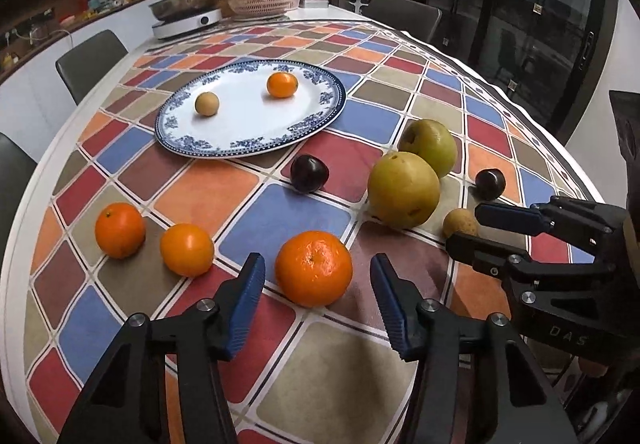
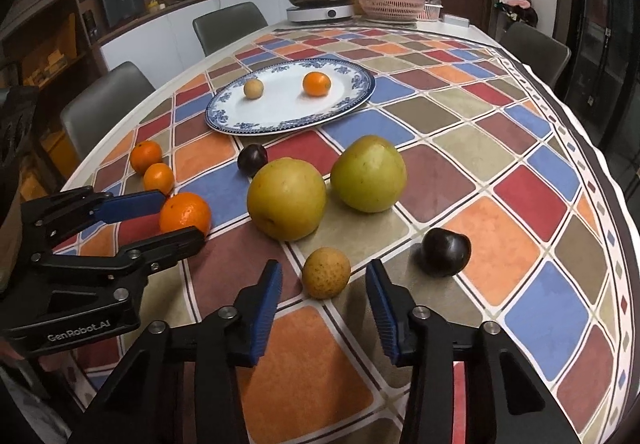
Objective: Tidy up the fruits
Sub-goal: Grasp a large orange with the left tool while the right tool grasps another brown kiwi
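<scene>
In the left wrist view my left gripper (image 1: 316, 270) is open around a large orange (image 1: 314, 268), with a gap at each blue pad. In the right wrist view my right gripper (image 2: 324, 272) straddles a small tan fruit (image 2: 326, 272), open, its pads clear of it. Farther back, a blue-rimmed white plate (image 1: 180, 140) holds a small tan fruit (image 1: 207, 104) and a small orange (image 1: 282, 84). On the cloth lie two more oranges (image 1: 119, 230), two big yellow-green fruits (image 1: 402, 194) and two dark plums (image 1: 308, 173).
The table wears a checked, many-coloured cloth (image 1: 288, 372). At its far end stand an induction cooker with a pot (image 1: 186, 14) and a pink basket (image 1: 262, 0). Grey chairs (image 1: 90, 60) ring the table. The table edge curves close on the right (image 2: 616, 204).
</scene>
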The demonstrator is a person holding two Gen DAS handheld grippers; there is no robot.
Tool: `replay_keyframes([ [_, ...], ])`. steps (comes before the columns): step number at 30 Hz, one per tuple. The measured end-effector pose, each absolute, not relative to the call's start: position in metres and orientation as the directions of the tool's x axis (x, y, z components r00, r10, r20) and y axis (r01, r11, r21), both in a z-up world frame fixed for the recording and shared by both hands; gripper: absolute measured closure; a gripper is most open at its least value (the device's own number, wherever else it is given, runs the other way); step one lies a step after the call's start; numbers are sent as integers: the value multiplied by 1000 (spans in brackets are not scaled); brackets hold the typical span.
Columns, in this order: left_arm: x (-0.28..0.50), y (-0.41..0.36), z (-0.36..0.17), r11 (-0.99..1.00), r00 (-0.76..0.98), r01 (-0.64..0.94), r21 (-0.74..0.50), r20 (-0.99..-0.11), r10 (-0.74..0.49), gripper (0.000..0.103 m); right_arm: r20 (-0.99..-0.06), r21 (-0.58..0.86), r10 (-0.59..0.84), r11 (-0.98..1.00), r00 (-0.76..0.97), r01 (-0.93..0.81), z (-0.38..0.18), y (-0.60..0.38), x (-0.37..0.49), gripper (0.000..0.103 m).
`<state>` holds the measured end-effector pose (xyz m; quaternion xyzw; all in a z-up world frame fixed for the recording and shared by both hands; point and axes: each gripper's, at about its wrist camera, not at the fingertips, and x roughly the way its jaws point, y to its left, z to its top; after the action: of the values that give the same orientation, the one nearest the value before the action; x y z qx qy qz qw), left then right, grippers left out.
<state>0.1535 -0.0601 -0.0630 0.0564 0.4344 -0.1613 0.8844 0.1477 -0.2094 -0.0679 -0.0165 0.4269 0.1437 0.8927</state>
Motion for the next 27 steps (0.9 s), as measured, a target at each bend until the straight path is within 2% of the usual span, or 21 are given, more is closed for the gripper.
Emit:
replay_keyframes([
  [4,157,-60,-67,943,553,329,-56,-798,-240,55,-765,96,245,958,595,-272,-69,-209,150,63],
  [8,158,-60,-67,946,558,320,-51,-797,-232,61,-768,98,245,958,592,-270,-70,-209,152,69],
  [11,158,-60,-67,946,560,319,-47,-797,-228,62,-772,106,249,957,584,-268,-72,-210,154,75],
  [27,149,-61,-48,947,601,319,-34,-766,-230,62,-734,98,272,949,622,-299,-49,-207,144,75],
])
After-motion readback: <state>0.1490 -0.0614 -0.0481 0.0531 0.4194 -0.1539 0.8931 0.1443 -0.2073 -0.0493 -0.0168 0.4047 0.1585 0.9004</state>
